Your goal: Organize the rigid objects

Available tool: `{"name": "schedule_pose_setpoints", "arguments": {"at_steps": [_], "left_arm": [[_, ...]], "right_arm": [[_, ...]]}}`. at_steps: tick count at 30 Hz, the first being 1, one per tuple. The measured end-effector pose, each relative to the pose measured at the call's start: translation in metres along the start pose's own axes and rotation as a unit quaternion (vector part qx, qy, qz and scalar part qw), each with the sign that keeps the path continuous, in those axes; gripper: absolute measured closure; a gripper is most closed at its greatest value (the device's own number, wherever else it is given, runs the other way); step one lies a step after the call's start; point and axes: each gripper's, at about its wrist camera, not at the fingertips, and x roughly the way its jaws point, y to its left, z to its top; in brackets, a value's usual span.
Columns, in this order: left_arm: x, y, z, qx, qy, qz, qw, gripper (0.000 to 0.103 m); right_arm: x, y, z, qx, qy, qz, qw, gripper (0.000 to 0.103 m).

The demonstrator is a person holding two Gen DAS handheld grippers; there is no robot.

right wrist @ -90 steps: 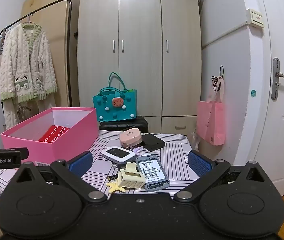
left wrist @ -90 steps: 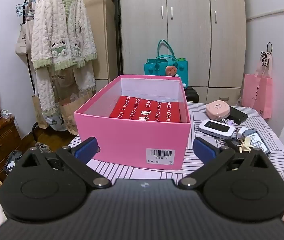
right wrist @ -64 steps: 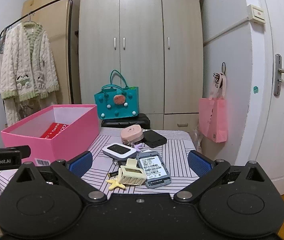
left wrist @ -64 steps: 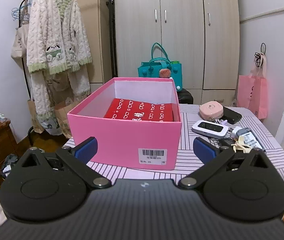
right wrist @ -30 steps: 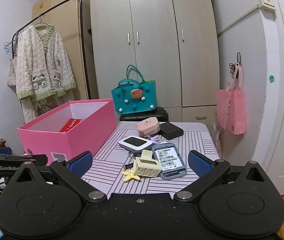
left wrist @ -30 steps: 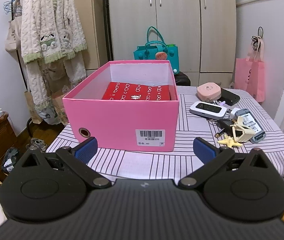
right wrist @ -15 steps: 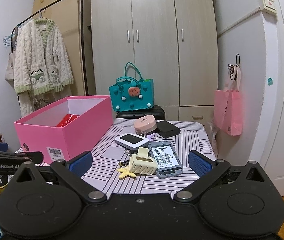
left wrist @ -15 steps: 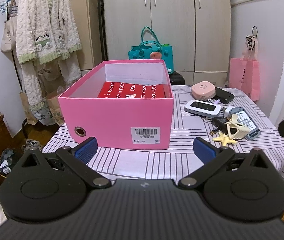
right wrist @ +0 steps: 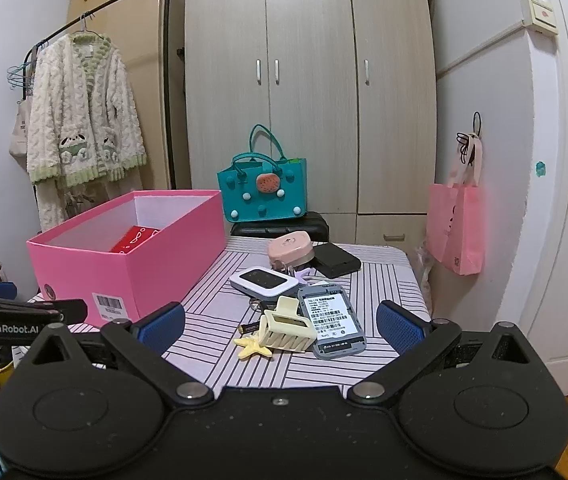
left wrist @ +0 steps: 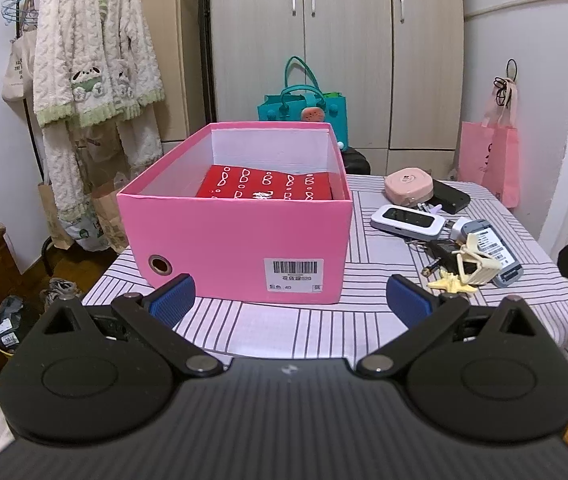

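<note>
I held both tools back from the table edge, my left gripper (left wrist: 288, 297) spread wide and holding nothing in front of the pink box (left wrist: 239, 236), my right gripper (right wrist: 279, 326) just as wide and empty, aimed at the clutter in the centre of its frame. The box sat left of centre in the left view, a red packet (left wrist: 265, 186) lying flat inside it. The loose things lay heaped to its right: a cream hair clip (right wrist: 286, 328) resting against a grey device with a barcode label (right wrist: 332, 320), a yellow star (right wrist: 252, 348) and a small battery (right wrist: 248, 327) tucked at the clip's near side, a white device (right wrist: 263, 279) behind, then a pink round case (right wrist: 288, 249) and a black block (right wrist: 336, 260) further up. The trouble I foresaw was the crowding: closing on the clip might have dragged the star or rolled the battery toward the near edge and off. The grey device lay flat, so my fingers could have slipped over it. My left tool (right wrist: 23, 320) showed at the lower left of the right view, close enough to bump if I had swung toward the box.
</note>
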Motion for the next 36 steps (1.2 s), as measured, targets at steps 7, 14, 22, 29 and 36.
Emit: {"name": "schedule_pose_setpoints", "arguments": {"at_steps": [7, 14, 22, 29, 36], "left_arm": [[0.001, 0.003, -0.005, -0.017, -0.011, -0.012, 0.9997, 0.000], [0.000, 0.002, -0.004, -0.011, -0.019, -0.015, 0.9997, 0.000], [-0.002, -0.003, -0.005, 0.004, -0.020, -0.025, 0.9995, 0.000], [0.001, -0.001, -0.005, 0.002, -0.017, -0.029, 0.9994, 0.001], [0.001, 0.007, 0.007, -0.002, -0.014, -0.050, 0.9986, 0.000]], "right_arm": [[0.007, -0.002, 0.000, 0.004, 0.008, -0.001, 1.000, 0.000], [0.007, -0.003, -0.002, 0.004, 0.010, -0.002, 1.000, 0.000], [0.011, -0.003, -0.003, 0.004, 0.014, -0.001, 1.000, 0.000], [0.015, -0.003, -0.005, 0.007, 0.020, -0.004, 1.000, 0.000], [0.019, -0.013, -0.005, 0.023, -0.010, 0.019, 1.000, 0.000]]}}
